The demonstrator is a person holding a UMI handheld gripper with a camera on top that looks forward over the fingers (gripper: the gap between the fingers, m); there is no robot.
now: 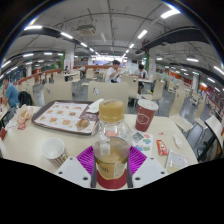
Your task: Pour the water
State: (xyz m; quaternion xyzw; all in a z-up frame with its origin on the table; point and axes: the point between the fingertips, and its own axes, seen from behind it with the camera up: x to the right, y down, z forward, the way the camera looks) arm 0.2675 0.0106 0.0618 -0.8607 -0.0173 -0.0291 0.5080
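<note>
Far left on the table (20,150): a small packet or snack item (22,118) near the edge, too small to identify. Next, a metal tray (64,117) with food on it, lying flat and well back from the near edge. Ahead of it, nearer us, a white cup (53,149) stands upright and apart from the tray; we judge it the likely pour target, being open-topped and within reach.

Centre: we hold the gripper (112,160) closed on a clear bottle (112,140) of yellowish liquid, purple pads (88,160) pressing its lower body on both sides. The bottle sits upright between the fingers, gripped low, probably so the neck stays free to tip.

Right of it: a red paper cup (146,114) beyond the fingers, then small packets (162,147) near the right edge.

Open table lies between bottle and white cup; tipping leftward looks unobstructed. People sit in the hall beyond.
</note>
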